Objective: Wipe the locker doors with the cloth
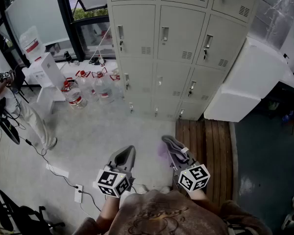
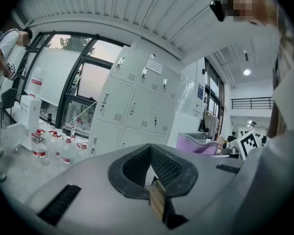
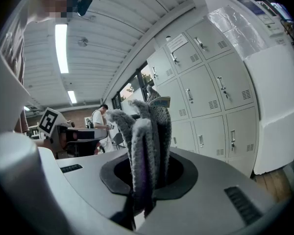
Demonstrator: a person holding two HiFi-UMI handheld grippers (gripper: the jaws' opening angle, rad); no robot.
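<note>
Right gripper (image 1: 173,152) jaws clamp the grey cloth (image 3: 146,141), its tag (image 3: 159,102) unreadable; left gripper (image 1: 127,153) jaws together, empty.

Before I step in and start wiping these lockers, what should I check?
1. Grip: right gripper shut on the cloth, ok.
2. Spare tool: left gripper shut with nothing in it, ok.
3. Surface: locker doors in view are closed, ok.
4. Reach: doors lie across open floor, not ok.
5. Obstacles: water bottles stand close to the lower-left doors, not ok.
6. Dampness of the cloth: cannot tell.
</note>
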